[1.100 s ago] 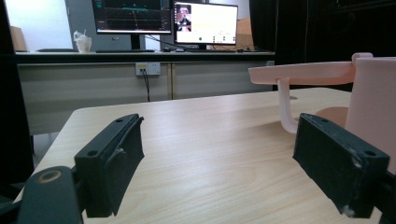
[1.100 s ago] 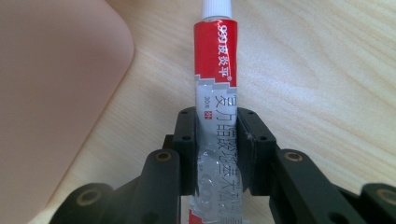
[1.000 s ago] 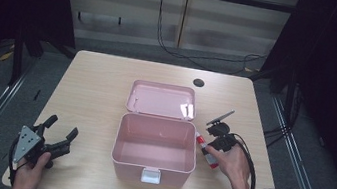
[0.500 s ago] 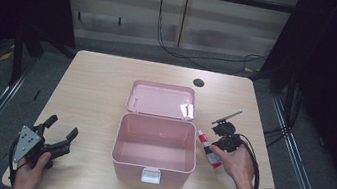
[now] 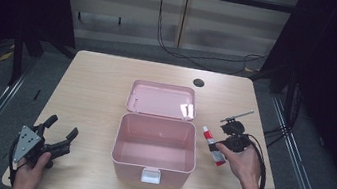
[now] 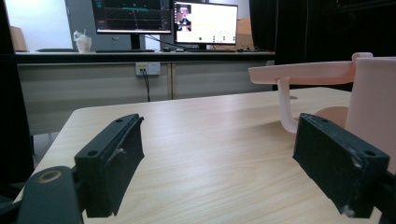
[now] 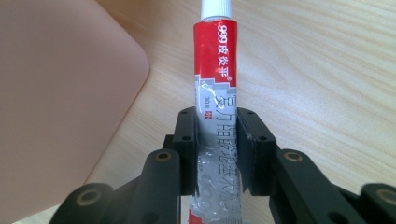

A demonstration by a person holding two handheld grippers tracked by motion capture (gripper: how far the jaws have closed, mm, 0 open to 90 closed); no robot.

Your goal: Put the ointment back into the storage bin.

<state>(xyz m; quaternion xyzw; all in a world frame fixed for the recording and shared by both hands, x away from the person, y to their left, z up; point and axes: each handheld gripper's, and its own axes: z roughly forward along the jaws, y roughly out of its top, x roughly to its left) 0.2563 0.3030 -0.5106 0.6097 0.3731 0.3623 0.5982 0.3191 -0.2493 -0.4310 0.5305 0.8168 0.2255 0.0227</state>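
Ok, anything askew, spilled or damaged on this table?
Nothing stands out. The pink box sits square with its lid open and its inside bare. The right gripper holds a red and white tube cleanly beside it; no spill.

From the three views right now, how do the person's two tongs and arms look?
Both tongs are black. The left tongs carry a grey three-cornered plate on top, with broad, flat black jaws and round screw holes. The right tongs have slimmer blocky pads on hinged black links; a black cable loops from them. Both forearms are bare, with no sleeves.
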